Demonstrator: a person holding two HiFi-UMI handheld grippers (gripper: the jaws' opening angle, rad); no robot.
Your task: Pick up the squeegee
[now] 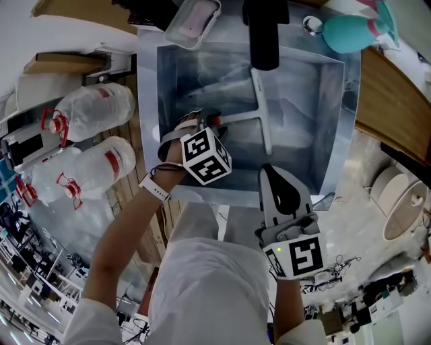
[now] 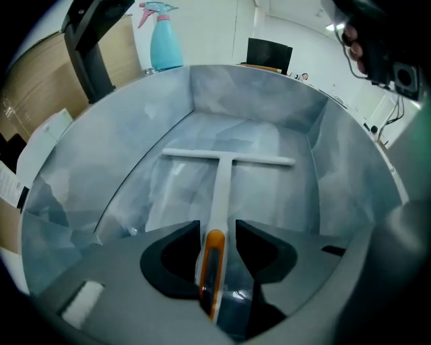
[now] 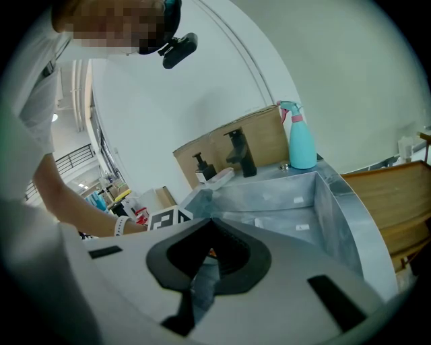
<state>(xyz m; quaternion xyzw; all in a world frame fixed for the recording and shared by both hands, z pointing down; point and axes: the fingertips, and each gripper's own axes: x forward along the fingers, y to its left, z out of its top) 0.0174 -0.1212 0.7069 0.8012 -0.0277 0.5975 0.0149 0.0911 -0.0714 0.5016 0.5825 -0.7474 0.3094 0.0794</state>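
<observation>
— Well, which container is the biggest one?

— It is the grey sink [image 1: 333, 121]. It fills the middle of the head view, and only one thing lies on its bottom, the white squeegee [image 1: 264, 124]. The blade points away from the person and the handle runs to the person's left side.

— And around the sink?

— Two big clear plastic bottles [image 1: 94, 111] with red tops lie on the floor at the left; what they hold cannot be told. A teal spray bottle [image 1: 350, 30] stands at the far right corner of the sink and a black faucet [image 1: 264, 34] stands at the far rim. A small clear dish [image 1: 193, 20] rests on the far left rim, with something pale pink in it.

— How does the person hold the left gripper [image 1: 210, 122]?

— The left arm reaches forward and the gripper is down inside the sink. In the left gripper view its jaws are apart, one on each side of the orange end of the squeegee's handle, with a thin gap on both sides. They do not press on it.

— And the right gripper [image 1: 268, 170]?

— It stays outside the sink, over the near rim, close to the person's body. Its jaws are together and nothing is between them.
</observation>
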